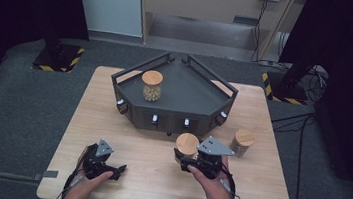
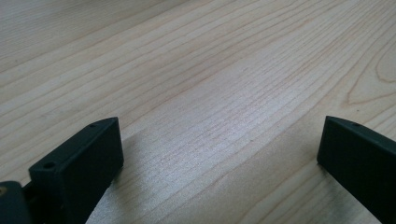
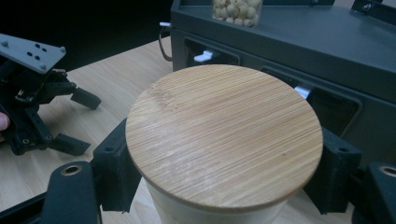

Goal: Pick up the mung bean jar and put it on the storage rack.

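Left gripper [image 1: 117,167] rests low over the table [image 1: 155,177], jaws apart, nothing between them. Right gripper [image 1: 189,157] is clamped on a jar [image 3: 224,140] with a bamboo lid, just before the tray [image 1: 184,105]; contents cannot be told. Second jar [image 1: 242,141] stands right. Third jar [image 1: 152,85], holding pale round pieces, stands in the tray.

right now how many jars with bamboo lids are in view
3: one jar of pale beans on the dark tray, one jar clamped in the right gripper, one jar standing on the table to its right.
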Demonstrator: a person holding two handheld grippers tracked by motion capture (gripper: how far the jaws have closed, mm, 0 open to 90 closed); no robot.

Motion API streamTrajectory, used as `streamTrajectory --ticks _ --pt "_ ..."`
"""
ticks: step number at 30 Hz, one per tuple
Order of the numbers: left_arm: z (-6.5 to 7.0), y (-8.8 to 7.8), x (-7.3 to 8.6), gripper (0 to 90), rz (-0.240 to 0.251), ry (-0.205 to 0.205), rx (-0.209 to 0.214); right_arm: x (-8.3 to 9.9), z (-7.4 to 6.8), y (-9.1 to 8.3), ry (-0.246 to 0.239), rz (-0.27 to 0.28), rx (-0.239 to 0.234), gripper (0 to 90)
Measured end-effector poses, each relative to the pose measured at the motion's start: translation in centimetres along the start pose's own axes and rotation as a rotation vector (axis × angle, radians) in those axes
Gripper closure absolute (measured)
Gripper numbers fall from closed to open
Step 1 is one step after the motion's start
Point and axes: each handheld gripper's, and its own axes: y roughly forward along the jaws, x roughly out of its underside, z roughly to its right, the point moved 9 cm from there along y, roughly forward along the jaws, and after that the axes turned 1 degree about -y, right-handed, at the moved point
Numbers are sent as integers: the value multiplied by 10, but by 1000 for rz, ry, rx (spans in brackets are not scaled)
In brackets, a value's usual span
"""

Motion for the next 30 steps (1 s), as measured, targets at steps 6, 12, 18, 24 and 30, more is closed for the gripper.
streamTrajectory --ticks 6,12,18,24,30 --pt "0 0 -1 0 -1 1 -1 -7 3 1 9 0 0 253" --pt "0 0 0 0 -1 0 -1 -11 5 0 12 -3 12 253" --pt "0 1 0 0 0 -1 -2 -19 7 -2 -3 -3 15 253" --pt "0 0 -1 0 -1 -1 -2 -27 8 -2 -12 -2 14 253" --pt "0 1 0 0 1 -2 -2 -33 9 2 -10 -5 11 253"
